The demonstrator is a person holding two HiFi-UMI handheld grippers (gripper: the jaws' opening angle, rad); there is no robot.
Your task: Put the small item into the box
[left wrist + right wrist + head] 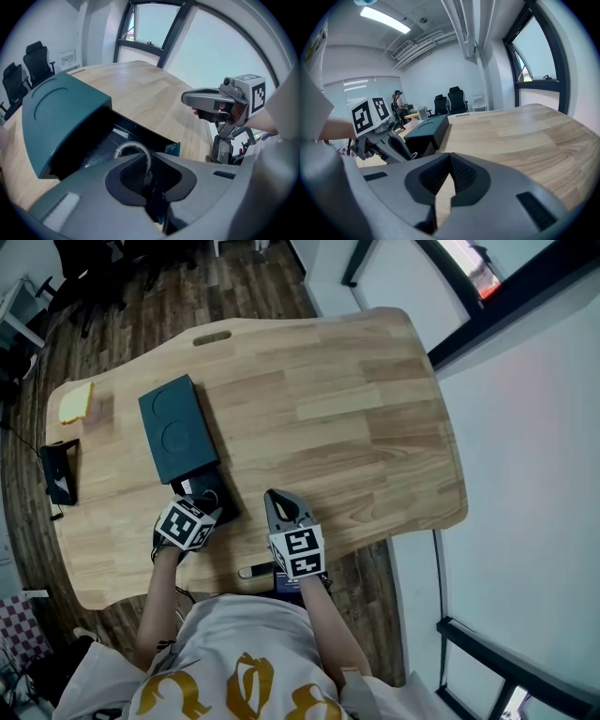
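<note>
A dark teal box (176,426) lies on the wooden table, its black inner tray (210,491) slid out toward me. My left gripper (206,502) hangs over that tray, shut on a small pale ring (133,152) that stands between its pads just above the tray's open hollow (104,143). The teal sleeve (58,112) fills the left of the left gripper view. My right gripper (277,498) is to the right of the tray, above bare wood, shut with nothing between its pads (461,174). It sees the box (425,129) and the left gripper (377,138) at its left.
A yellow pad (75,402) and a black stand (60,472) sit at the table's left end. A dark pen-like object (255,570) lies at the near table edge under my right hand. Office chairs (449,100) stand beyond the table's far end.
</note>
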